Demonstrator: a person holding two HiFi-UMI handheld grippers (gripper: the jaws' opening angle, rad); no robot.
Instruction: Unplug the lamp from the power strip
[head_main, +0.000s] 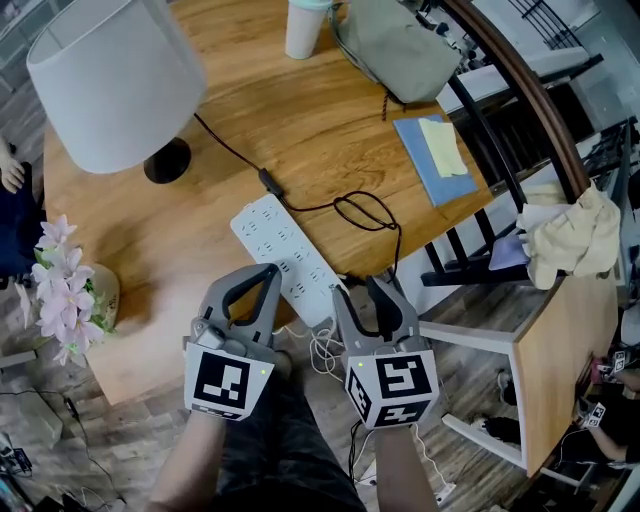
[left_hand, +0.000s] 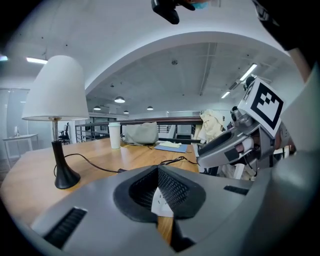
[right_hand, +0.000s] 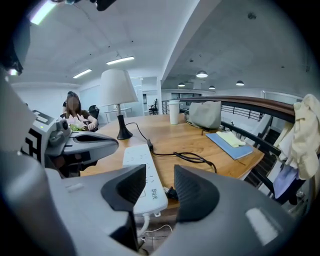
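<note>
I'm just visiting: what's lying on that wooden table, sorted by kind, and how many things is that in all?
Lamp: 1
Power strip: 1
Cup: 1
Bag: 1
Blue folder: 1
Pot of flowers: 1
Total: 6

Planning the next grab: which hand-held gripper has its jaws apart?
The right hand-held gripper: a clear gap shows between its jaws, while the left hand-held gripper has its jaws together.
</note>
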